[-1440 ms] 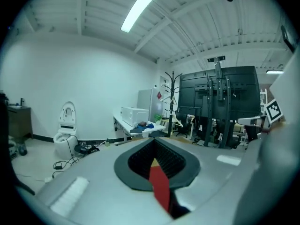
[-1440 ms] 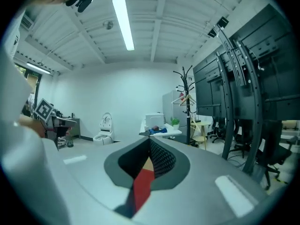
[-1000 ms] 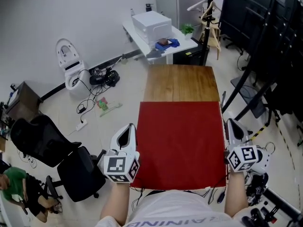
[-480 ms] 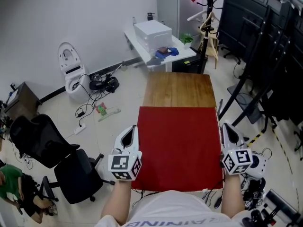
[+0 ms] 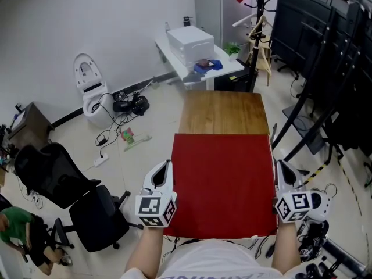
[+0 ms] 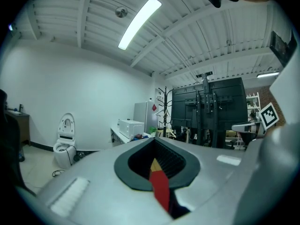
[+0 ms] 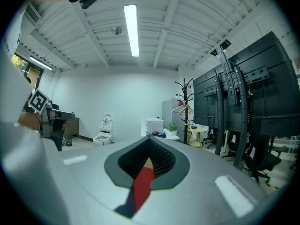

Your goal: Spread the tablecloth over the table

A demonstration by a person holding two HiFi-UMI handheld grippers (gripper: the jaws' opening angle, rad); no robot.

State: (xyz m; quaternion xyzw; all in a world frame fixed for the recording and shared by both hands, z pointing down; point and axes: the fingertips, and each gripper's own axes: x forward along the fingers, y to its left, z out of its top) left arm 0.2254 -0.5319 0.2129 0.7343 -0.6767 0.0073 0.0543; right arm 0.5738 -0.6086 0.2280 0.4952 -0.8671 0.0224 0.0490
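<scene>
Two grippers work here, each with its jaws pressed together on one red tablecloth. The left gripper pinches the cloth's left edge and the right gripper pinches its right edge. Between them the cloth lies flat, running ahead over one wooden table, whose far end shows bare beyond both tips.

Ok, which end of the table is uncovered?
The far end, toward the white desk: bare wood of the table shows there, while the red tablecloth covers the near part.
</scene>
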